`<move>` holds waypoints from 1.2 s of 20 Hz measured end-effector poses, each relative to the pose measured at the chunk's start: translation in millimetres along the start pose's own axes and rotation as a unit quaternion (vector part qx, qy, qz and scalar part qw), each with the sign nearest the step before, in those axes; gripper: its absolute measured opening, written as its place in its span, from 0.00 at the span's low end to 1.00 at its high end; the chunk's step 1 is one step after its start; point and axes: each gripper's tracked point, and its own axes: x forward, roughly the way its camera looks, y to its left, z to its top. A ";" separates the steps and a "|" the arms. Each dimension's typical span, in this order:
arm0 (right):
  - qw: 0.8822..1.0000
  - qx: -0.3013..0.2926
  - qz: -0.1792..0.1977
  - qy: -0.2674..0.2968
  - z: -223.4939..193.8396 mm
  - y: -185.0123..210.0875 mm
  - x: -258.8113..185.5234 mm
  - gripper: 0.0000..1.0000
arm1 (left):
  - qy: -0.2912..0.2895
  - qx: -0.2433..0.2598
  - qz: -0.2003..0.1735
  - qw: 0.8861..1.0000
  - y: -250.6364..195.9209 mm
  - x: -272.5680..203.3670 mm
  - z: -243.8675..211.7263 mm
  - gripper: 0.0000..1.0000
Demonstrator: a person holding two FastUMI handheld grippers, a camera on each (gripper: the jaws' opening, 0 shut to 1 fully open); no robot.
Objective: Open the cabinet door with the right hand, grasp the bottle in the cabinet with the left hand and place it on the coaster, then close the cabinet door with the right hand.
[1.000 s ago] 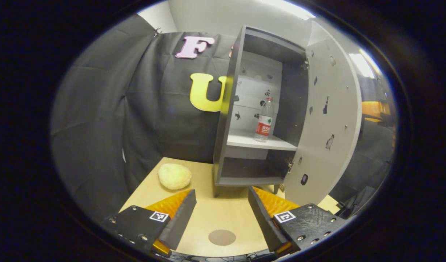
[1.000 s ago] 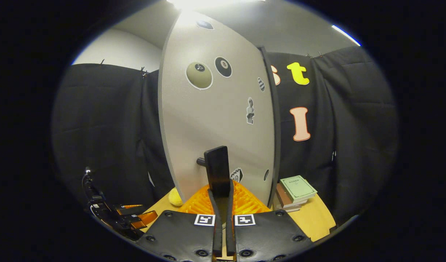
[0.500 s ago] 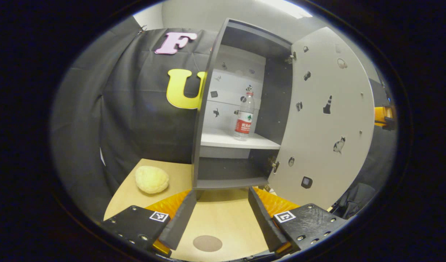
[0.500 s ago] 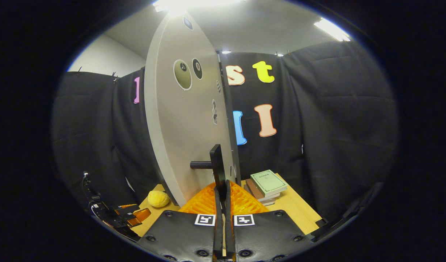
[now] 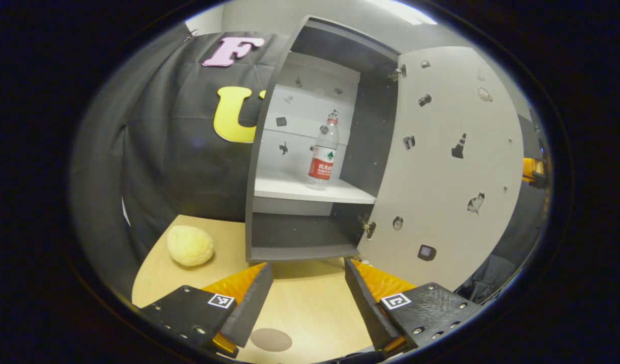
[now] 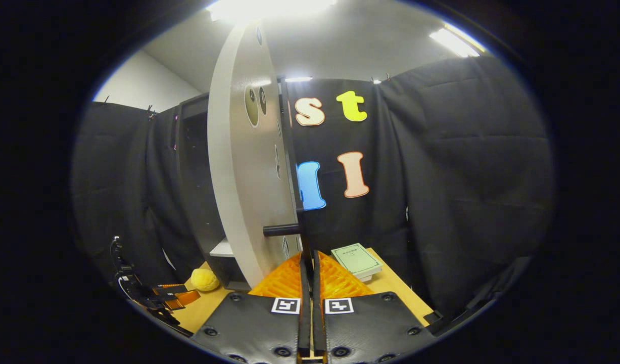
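- Bottle: stands upright on the white upper shelf inside the cabinet, toward the right side of that shelf, close to the dark right inner wall. Clear body, label band around the middle, cap on top. Nothing touches it.
- Cabinet door: swung wide open to the right, hinged on the cabinet's right edge; small stickers are scattered over its inner face. In the right gripper view the door is seen almost edge-on, with its dark handle projecting from the outer face.
- Left gripper: the 2 fingers are spread wide apart and hold nothing. It hangs over the near part of the table, in front of the open cabinet and well apart from the bottle.
- Right gripper: the 2 fingers are drawn together with only a thin slit between them, and the flat plate of the door handle runs down into that slit, so the fingers clamp the handle.
- Coaster: a round brown disc flat on the table, near the left gripper's left finger, at the near edge.
- Yellow plush object: lies on the table left of the cabinet.
- Books: a small stack lies on the table right of the door, in the right gripper view.
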 end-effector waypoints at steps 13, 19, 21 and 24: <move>0.989 0.034 -0.144 -0.012 -8.4 -124.6 -46.4 0.72 | -0.063 0.075 0.024 0.995 -10.3 63.1 85.6 0.87; 0.982 0.080 -0.169 -0.036 -1.0 -180.6 -10.5 0.89 | -0.112 0.073 0.054 0.990 -20.6 103.2 140.3 0.87; 0.982 0.088 -0.166 -0.035 -2.1 -191.1 5.6 0.96 | -0.126 0.052 0.056 0.989 -23.0 120.8 157.0 0.87; 0.981 0.066 -0.178 -0.026 -9.7 -212.6 28.8 0.96 | -0.115 0.030 0.057 0.991 -23.9 155.8 170.4 0.89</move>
